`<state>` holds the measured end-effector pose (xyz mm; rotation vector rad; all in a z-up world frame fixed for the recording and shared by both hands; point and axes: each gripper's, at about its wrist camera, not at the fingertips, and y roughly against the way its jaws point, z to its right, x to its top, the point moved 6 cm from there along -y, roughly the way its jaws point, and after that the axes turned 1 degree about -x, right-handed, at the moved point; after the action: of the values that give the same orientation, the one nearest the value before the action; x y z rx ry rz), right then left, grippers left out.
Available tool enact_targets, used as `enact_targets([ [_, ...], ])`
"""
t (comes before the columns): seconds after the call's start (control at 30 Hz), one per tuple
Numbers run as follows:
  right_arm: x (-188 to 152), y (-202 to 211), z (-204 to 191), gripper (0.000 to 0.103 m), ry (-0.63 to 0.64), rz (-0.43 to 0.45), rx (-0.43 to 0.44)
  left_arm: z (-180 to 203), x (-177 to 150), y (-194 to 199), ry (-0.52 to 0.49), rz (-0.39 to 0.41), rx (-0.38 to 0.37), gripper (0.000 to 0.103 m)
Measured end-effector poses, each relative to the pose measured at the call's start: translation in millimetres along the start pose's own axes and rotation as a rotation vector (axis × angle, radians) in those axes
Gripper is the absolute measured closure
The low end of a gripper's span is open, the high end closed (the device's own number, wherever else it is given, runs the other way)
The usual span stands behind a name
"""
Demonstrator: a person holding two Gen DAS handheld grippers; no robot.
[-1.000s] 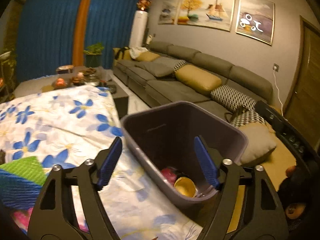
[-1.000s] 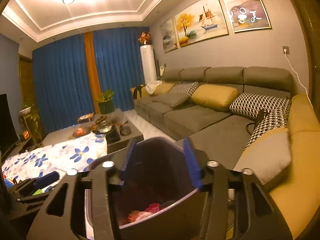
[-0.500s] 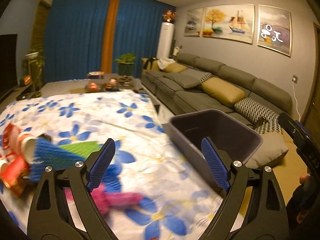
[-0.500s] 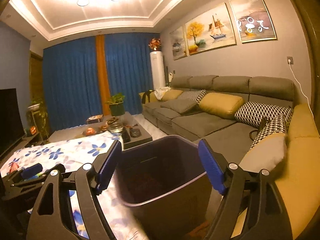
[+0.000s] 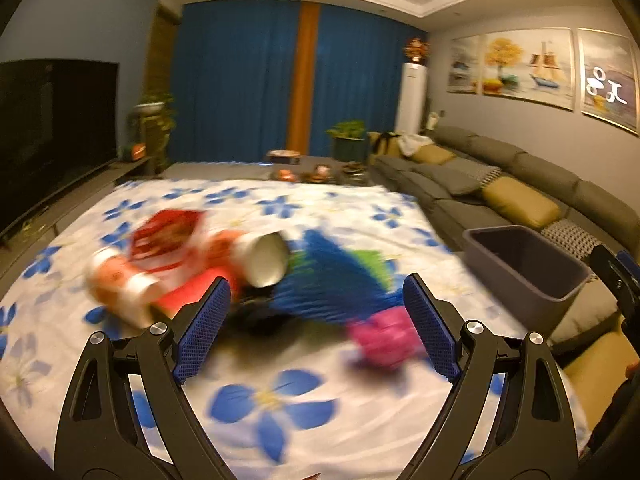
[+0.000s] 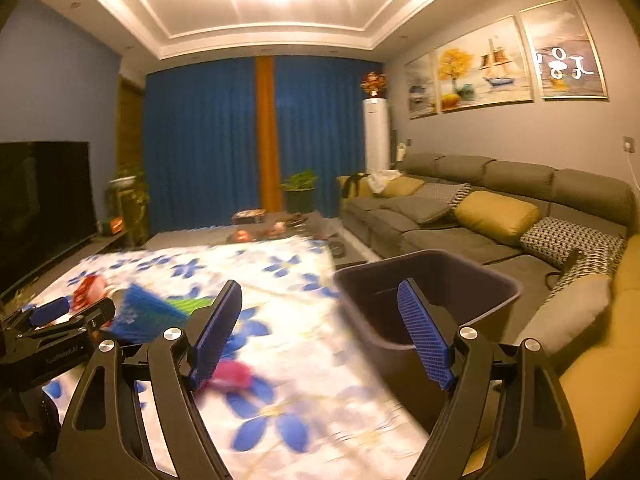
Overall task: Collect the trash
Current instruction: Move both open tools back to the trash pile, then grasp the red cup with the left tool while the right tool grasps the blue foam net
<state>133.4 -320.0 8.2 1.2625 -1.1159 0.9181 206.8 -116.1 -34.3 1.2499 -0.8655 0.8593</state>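
Trash pile mid-table on the flowered tablecloth (image 5: 280, 208): paper cup (image 5: 262, 258) on its side, mouth toward the right edge — blue-green wrapper (image 5: 336, 280) and pink wrapper (image 5: 386, 336) beside it, all blurred. Grey bin (image 5: 524, 264) at the right edge, sofa (image 5: 520, 176) behind. Left gripper (image 5: 316, 332) wide open, empty; a second ago it faced the bin. Right gripper (image 6: 320, 336) also open, empty.

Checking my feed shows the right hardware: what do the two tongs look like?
Both the left tongs and right tongs match: black plastic frames with triangular cut-outs, silver round screws, and blue textured pads. No cables are visible.
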Motion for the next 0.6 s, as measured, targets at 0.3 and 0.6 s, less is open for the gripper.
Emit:
enact_targets([
  [0.3, -21, 1, -78, 0.025, 0.049, -0.041, 0.099, -86, -20, 30, 0.063, 0.015, 0.117, 0.017],
  [0.6, -30, -2, -123, 0.025, 0.098, -0.055, 0.134, -119, -28, 36, 0.101, -0.004, 0.115, 0.019],
])
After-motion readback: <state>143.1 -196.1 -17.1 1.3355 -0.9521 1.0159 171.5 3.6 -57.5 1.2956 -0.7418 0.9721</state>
